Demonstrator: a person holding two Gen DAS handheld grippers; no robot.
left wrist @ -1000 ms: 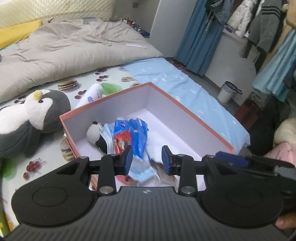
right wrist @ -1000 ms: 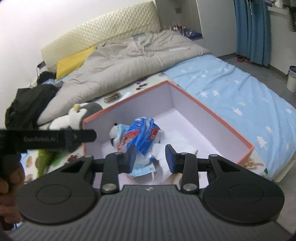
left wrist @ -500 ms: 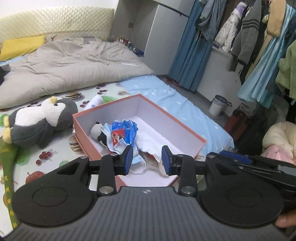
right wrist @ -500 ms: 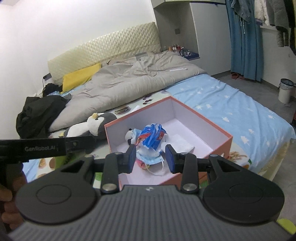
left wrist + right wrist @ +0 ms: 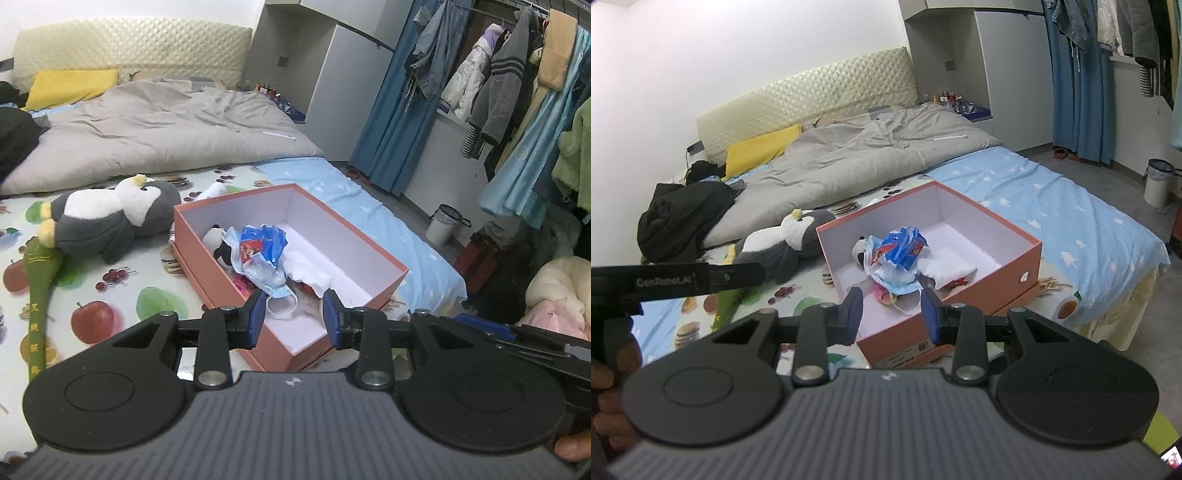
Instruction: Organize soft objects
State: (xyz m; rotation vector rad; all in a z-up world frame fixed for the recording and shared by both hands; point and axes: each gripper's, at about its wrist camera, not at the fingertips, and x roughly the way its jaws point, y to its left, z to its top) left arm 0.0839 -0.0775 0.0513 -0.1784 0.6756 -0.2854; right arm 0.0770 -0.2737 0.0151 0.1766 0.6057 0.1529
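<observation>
An orange box (image 5: pixel 380 258) (image 5: pixel 1030 254) with a white inside sits on the bed. It holds a small panda plush (image 5: pixel 218 245) (image 5: pixel 860 251), a blue snack bag (image 5: pixel 260 242) (image 5: pixel 901 245), face masks (image 5: pixel 271 275) (image 5: pixel 897 282) and a white cloth (image 5: pixel 308 271) (image 5: pixel 947 269). A grey and white penguin plush (image 5: pixel 107 214) (image 5: pixel 779 243) lies left of the box on the sheet. My left gripper (image 5: pixel 294 319) and right gripper (image 5: pixel 893 314) hover above the box's near end, both open with nothing between the jaws.
A green stick-shaped toy (image 5: pixel 38 295) lies by the penguin. A grey duvet (image 5: pixel 155 129) and yellow pillow (image 5: pixel 761 151) cover the bed's far part, dark clothes (image 5: pixel 679 214) at its left. Hanging clothes (image 5: pixel 517 92) and a white bin (image 5: pixel 441 225) stand right of the bed.
Both grippers have pulled back and up from the box, which now looks smaller and farther. Jaw gaps are unchanged and the box contents have not moved.
</observation>
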